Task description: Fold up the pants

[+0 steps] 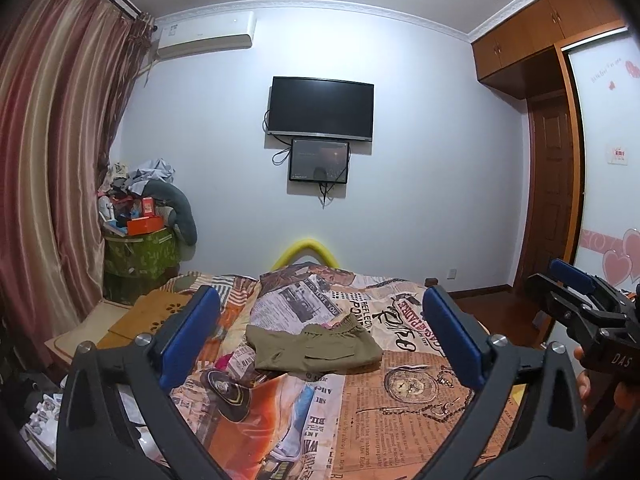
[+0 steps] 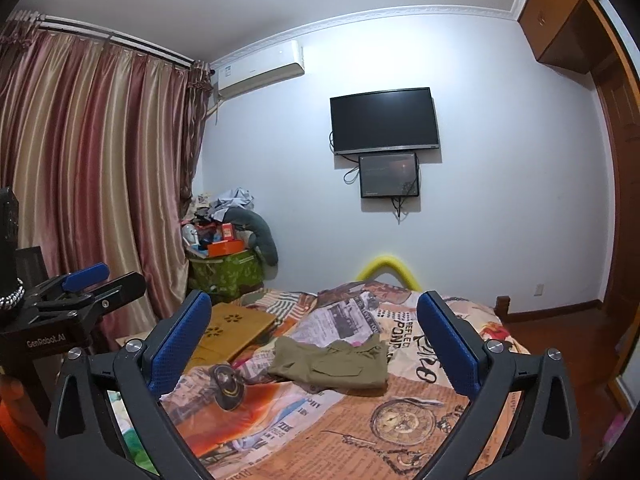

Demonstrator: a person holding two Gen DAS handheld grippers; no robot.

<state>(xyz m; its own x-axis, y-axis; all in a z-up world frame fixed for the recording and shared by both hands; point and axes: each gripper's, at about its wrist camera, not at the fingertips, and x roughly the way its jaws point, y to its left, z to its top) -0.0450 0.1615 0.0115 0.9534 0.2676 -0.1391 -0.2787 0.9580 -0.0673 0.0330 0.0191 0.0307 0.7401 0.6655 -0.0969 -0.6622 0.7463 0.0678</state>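
Observation:
Olive-green pants [image 1: 316, 350] lie folded into a compact rectangle on the bed's newspaper-print cover [image 1: 420, 396], elastic waistband toward the far side. My left gripper [image 1: 320, 332] hovers well short of them, blue pads spread wide with nothing between. In the right wrist view the same pants [image 2: 334, 364] rest ahead of my right gripper [image 2: 314, 340], which is also open and empty. Each gripper shows in the other's view: the right one [image 1: 576, 292] at the right edge, the left one [image 2: 92, 280] at the left edge.
A wooden lap tray [image 2: 232, 332] lies on the bed's left side. A green bin piled with clutter [image 1: 140, 256] stands by the striped curtains [image 1: 52, 160]. A TV [image 1: 320, 108] hangs on the far wall; a wardrobe [image 1: 552, 120] is on the right.

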